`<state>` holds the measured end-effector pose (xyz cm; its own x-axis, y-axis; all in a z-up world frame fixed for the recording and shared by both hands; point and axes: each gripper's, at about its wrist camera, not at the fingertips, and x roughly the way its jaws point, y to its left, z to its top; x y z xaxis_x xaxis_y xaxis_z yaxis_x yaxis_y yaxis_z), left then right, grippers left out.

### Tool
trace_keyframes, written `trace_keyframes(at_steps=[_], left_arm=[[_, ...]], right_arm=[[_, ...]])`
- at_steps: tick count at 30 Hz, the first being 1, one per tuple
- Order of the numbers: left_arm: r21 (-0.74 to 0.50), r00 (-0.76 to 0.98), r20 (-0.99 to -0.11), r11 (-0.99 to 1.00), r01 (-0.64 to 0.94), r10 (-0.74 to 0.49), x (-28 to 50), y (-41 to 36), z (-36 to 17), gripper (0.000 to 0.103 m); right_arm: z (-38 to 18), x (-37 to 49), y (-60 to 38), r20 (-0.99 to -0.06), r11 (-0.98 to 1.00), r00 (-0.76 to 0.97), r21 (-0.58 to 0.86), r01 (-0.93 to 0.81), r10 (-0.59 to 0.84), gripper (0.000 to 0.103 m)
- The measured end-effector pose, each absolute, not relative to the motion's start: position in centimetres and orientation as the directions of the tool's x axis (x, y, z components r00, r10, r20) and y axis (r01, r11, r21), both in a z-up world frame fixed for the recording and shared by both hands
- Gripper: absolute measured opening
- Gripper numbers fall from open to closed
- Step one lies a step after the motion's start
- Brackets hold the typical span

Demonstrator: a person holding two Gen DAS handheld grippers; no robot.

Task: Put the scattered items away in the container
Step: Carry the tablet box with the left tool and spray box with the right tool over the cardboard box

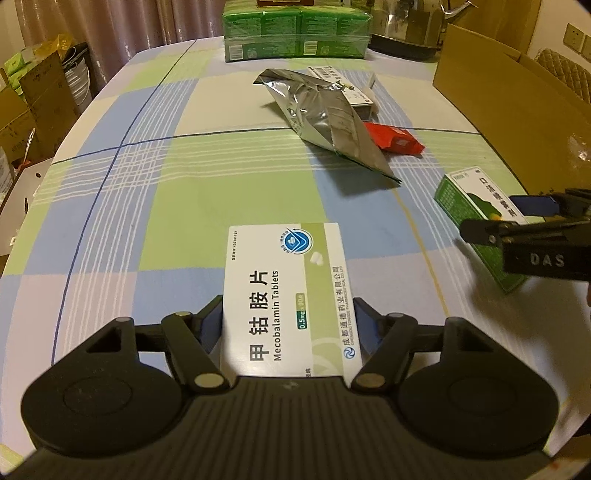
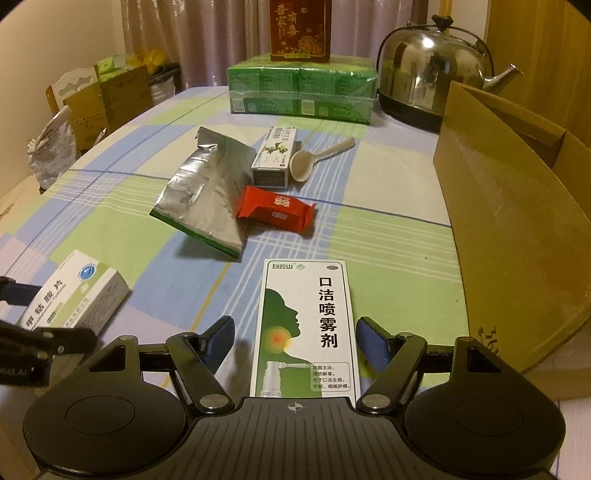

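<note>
The cardboard box (image 2: 509, 229), your container, stands open along the right edge of the table, its flap rising beside the steel kettle (image 2: 432, 77); a dark ornament near its lower corner is too small to read. Your left gripper (image 1: 288, 321) has its pads pressed against both long sides of the white Mecobalamin box (image 1: 288, 295), clamped on it. The lid reads "甲钴胺片", "Mecobalamin Tablets" and "0.5mg", with a blue round logo at the far end; the maker's line down the edge is too fine to make out. Your right gripper (image 2: 295, 343) straddles the throat spray box (image 2: 306, 328), and here the blue pads stand apart from the carton on either side, so it is spread, not gripping. That carton reads "白云山" and "口洁喷雾剂", with a green head in profile and a red glow at the throat; its near end is cut off behind the gripper body. From the left wrist, the right gripper's housing shows "DAS" and covers part of that green carton. Mid-table, a crumpled silver foil pouch (image 2: 207, 195) lies partly over a red packet (image 2: 277, 210), whose white print is blurred. Beyond them lies a small white carton (image 2: 275, 157) with a barcode, touching a pale spoon (image 2: 314, 158). At the far end, a shrink-wrapped green pack (image 2: 301, 90) carries a red tin (image 2: 299, 29) with gold characters, its top cut off.
</note>
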<state>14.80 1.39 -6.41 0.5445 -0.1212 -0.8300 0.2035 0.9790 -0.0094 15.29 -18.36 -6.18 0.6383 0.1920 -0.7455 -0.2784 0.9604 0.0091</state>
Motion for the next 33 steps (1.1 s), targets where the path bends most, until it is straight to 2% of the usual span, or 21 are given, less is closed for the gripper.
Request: trace_keyframes(at_steps=[1,2,3,33], left_arm=[[-0.015,0.543,-0.830,0.979,0.204,-0.126,14.5,1.4,-6.4,0.067],[-0.018,0.542,-0.830,0.979,0.205,-0.129,14.4,1.3,-6.4,0.067],[-0.021,0.542,-0.830,0.978,0.206,-0.132,14.2,1.3,-6.4,0.067],[-0.052,0.599,-0.772,0.961,0.272,-0.211,8.0,-1.7,-0.6,0.067]], right_arm=[[-6.3,15.3,-18.3,-0.748,0.961,0.637,0.006,-0.277,0.188,0.066],[-6.3,15.3,-18.3,-0.750,0.962,0.635,0.003,-0.274,0.184,0.054],[-6.4,15.2,-18.3,-0.749,0.964,0.639,-0.003,-0.267,0.175,0.053],[1.5,6.9,-19.7,-0.648,0.971,0.741,-0.006,-0.238,0.177,0.052]])
